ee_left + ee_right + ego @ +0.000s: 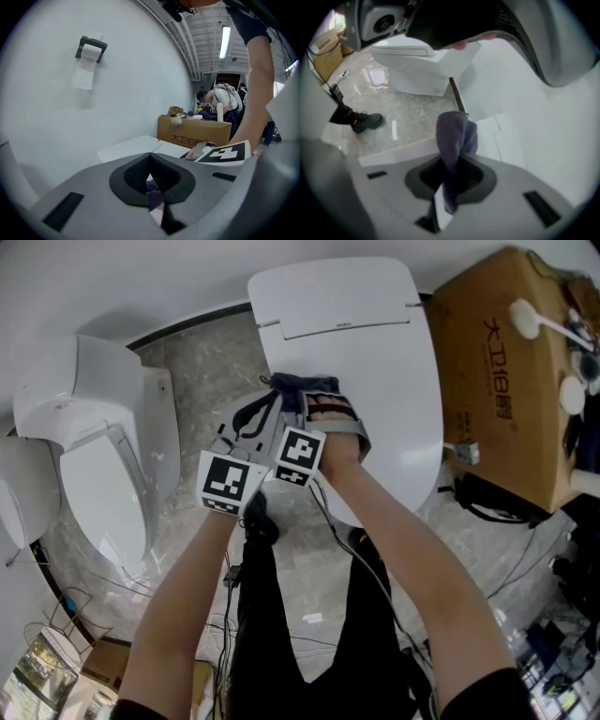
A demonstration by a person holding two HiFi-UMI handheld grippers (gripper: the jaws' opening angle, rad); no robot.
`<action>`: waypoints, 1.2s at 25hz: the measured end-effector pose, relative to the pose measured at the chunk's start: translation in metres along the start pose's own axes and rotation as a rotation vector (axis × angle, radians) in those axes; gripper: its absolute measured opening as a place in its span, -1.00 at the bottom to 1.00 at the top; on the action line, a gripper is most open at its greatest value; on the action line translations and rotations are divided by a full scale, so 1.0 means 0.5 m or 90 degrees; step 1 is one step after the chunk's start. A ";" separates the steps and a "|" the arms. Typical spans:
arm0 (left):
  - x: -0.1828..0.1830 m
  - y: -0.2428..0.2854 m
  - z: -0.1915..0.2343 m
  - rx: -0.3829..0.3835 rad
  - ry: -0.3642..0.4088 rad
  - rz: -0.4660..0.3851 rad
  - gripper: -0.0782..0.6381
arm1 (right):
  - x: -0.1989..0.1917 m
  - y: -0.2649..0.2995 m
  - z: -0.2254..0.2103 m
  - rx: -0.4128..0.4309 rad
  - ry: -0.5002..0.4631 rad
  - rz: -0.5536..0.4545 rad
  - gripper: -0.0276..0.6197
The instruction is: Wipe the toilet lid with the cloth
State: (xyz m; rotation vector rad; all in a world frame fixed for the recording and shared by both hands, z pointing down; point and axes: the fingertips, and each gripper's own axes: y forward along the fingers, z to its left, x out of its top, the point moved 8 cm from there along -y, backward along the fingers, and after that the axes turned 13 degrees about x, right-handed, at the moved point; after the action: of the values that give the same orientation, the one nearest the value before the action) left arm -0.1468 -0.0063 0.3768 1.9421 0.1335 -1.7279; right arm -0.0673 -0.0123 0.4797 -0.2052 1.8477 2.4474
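The white toilet lid [375, 352] lies closed in the upper middle of the head view. A dark purple cloth [305, 385] is bunched at the lid's left edge. My right gripper [330, 413] is shut on the cloth [454, 133], which stands up in a fold from its jaws [451, 176] over the lid [497, 136]. My left gripper [262, 409] sits close beside it on the left. Its jaws [152, 185] are closed, with a sliver of purple cloth [153, 196] pinched between them. Both marker cubes nearly touch.
A second white toilet [94, 456] with its lid raised stands at the left. A cardboard box [511, 381] sits right of the toilet. Cables lie on the marble floor [202, 381]. A black boot [356, 119] rests nearby. A paper holder [90, 49] hangs on the wall; people stand beyond the box.
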 end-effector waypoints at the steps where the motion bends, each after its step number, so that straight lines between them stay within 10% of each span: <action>1: 0.000 0.001 0.001 0.001 0.000 -0.001 -0.73 | 0.003 0.000 0.000 0.001 0.000 -0.004 -0.71; 13: 0.012 0.002 -0.006 0.001 0.008 0.001 -0.73 | -0.068 -0.063 -0.039 -0.026 0.038 -0.059 -0.71; 30: 0.064 -0.011 -0.134 0.052 0.024 0.002 -0.73 | -0.557 -0.138 -0.154 -0.087 0.177 0.083 -0.71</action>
State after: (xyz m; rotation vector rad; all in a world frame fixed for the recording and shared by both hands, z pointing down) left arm -0.0837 0.0194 0.3474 2.0328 0.0734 -1.7206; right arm 0.2226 -0.0601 0.4346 -0.4692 1.8447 2.7599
